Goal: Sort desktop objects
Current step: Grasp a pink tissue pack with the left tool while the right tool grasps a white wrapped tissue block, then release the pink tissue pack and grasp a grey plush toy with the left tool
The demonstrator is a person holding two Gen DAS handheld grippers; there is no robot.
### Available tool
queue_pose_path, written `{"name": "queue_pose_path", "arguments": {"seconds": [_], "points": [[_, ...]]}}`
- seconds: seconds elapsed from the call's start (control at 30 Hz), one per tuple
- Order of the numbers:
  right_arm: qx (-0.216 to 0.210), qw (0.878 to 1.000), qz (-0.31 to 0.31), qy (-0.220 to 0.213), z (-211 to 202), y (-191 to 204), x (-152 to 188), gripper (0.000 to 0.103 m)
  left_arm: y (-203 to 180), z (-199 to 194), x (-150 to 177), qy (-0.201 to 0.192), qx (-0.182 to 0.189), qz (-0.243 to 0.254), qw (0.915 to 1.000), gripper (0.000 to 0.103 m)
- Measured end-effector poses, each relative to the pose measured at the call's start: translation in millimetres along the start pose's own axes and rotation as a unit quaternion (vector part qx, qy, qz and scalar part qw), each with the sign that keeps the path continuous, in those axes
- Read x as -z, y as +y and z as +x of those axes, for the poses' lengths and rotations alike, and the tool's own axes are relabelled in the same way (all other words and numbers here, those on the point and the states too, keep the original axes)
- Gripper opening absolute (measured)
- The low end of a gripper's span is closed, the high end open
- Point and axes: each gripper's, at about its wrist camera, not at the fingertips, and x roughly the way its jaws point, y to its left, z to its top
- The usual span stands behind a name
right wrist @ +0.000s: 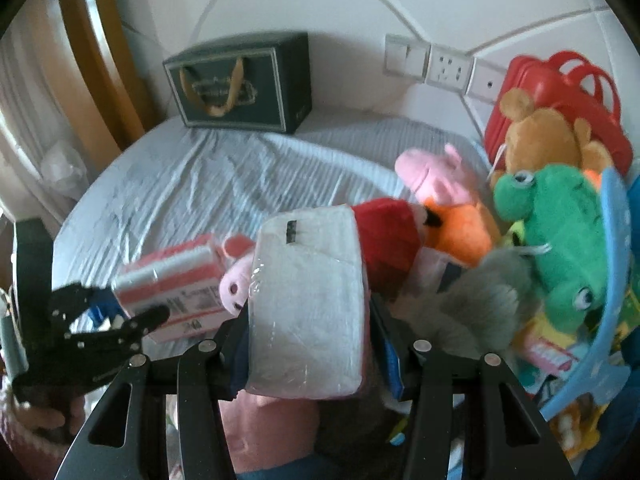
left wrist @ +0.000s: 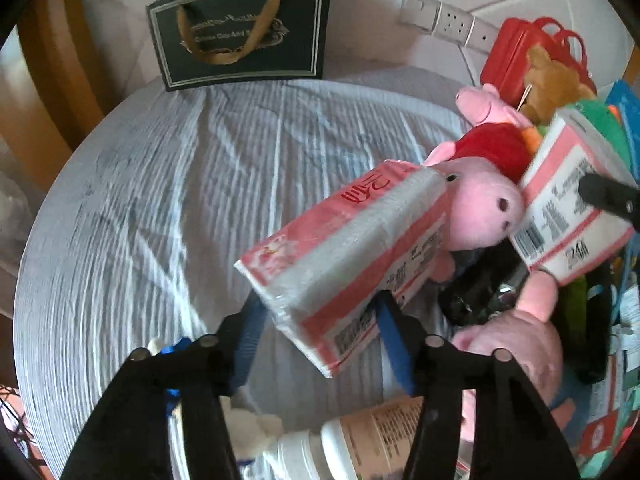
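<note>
Meanwhile, left gripper (left wrist: 320, 312) is clamping a pink tissue pack (left wrist: 344, 264) between its pads, long axis running up-right beyond the fingertips | right gripper (right wrist: 308, 320) is pinching a second tissue pack (right wrist: 308, 300), standing lengthwise between its fingers | striped cloth (left wrist: 180, 184) is lying ahead-left, nearer the left hand.

left gripper (left wrist: 320, 312): angled down, jaws clamped on a tissue pack (left wrist: 344, 256) | right gripper (right wrist: 308, 328): angled down, gripping another tissue pack (right wrist: 308, 296)
</note>
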Motion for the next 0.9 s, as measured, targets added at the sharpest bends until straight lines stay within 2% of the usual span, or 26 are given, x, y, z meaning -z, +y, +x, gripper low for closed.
{"name": "queue_pose_path", "arguments": {"seconds": [0.13,0.23,0.3,0.33,0.37,0.4,0.47,0.53,0.57,0.67,0.8,0.9], "points": [[0.009,0.999,-0.012,-0.031,-22,6,-9,0.051,-8,-27,8,-0.009,0.023,0.009,0.9996,0.044],[0.004,0.999,-0.013,-0.043,-33,8,-12,0.051,-22,-50,18,-0.015,0.048,0.042,0.9979,0.041],[0.0,0.999,-0.013,-0.044,-36,10,-9,0.051,-27,-64,21,-0.024,0.046,0.059,0.9969,0.041],[-0.003,0.999,-0.013,-0.042,-37,10,-7,0.051,-27,-70,20,-0.032,0.033,0.065,0.9969,0.042],[-0.007,0.999,-0.011,-0.04,-37,10,-5,0.051,-26,-73,18,-0.039,0.009,0.07,0.9968,0.05],[-0.009,0.999,-0.01,-0.038,-38,11,-3,0.051,-23,-72,13,-0.043,-0.014,0.07,0.9965,0.074],[-0.013,0.999,-0.007,-0.034,-38,10,1,0.051,-14,-58,3,-0.038,-0.033,0.07,0.9963,0.096],[-0.015,0.999,-0.005,-0.03,-37,9,3,0.051,-8,-30,-5,0.0,-0.022,0.074,0.997,0.096],[-0.016,0.999,-0.004,-0.029,-36,8,3,0.051,-5,-10,-8,0.031,-0.031,0.074,0.9963,0.096],[-0.015,0.999,-0.006,-0.03,-35,7,1,0.051,4,17,-8,0.067,-0.047,0.068,0.9943,0.096],[-0.014,1.0,-0.001,-0.022,-25,4,1,0.051,7,18,-2,0.063,-0.055,0.072,0.9939,0.096],[-0.009,1.0,-0.003,-0.021,-19,5,-1,0.051,1,10,-3,0.053,-0.08,0.083,0.9918,0.096]]}}
